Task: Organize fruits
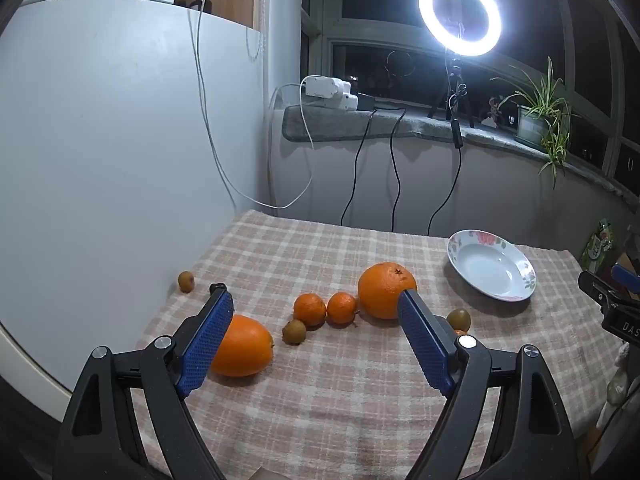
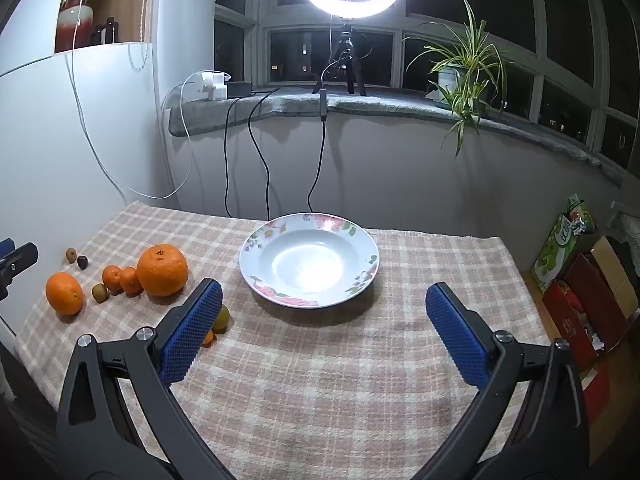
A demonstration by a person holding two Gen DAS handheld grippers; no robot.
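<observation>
Fruit ahead of my left gripper [image 1: 316, 300], plate ahead of my right gripper [image 2: 324, 296], all on the pink checked tablecloth [image 1: 340, 392].

Between my left fingers and just beyond lie two small round mandarins [image 1: 325, 309] side by side, a small brown kiwi [image 1: 294, 331] before them, a large round orange [image 1: 386, 290] to their right. A second large orange [image 1: 246, 346] sits partly behind my left finger; another kiwi [image 1: 459, 319] lies behind the right one. The shallow floral-rimmed white ceramic plate [image 2: 256, 244] lies straight ahead of my right gripper, fruit well left of it.
</observation>
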